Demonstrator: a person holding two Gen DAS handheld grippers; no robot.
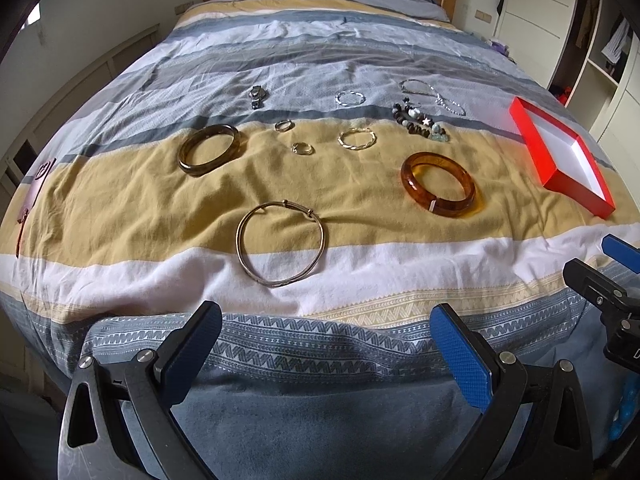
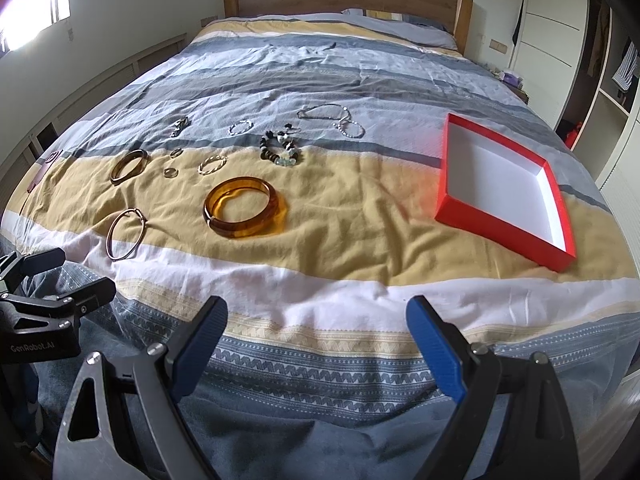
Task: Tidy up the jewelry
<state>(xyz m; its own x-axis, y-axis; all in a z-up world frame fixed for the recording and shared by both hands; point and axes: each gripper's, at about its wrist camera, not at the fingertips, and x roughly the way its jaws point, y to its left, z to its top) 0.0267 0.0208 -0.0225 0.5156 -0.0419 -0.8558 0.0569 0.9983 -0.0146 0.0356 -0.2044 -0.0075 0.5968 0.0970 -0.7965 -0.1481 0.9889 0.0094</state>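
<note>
Apparently nothing lies in the red box (image 2: 561, 216) beside the amber bangle (image 2: 245, 212).

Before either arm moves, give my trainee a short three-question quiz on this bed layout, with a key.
1. True or false: the red box already holds a bracelet.
2. Multiple choice: the piece lying nearest the red box is the
A. amber bangle
B. thin wire bangle
C. dark bangle
3. Fill in: the left tongs and the right tongs both stand ____ above the bedspread, holding nothing.

Key
1. False: its white inside is bare.
2. A: the other two lie further toward the left edge of the bed.
3. open
</note>
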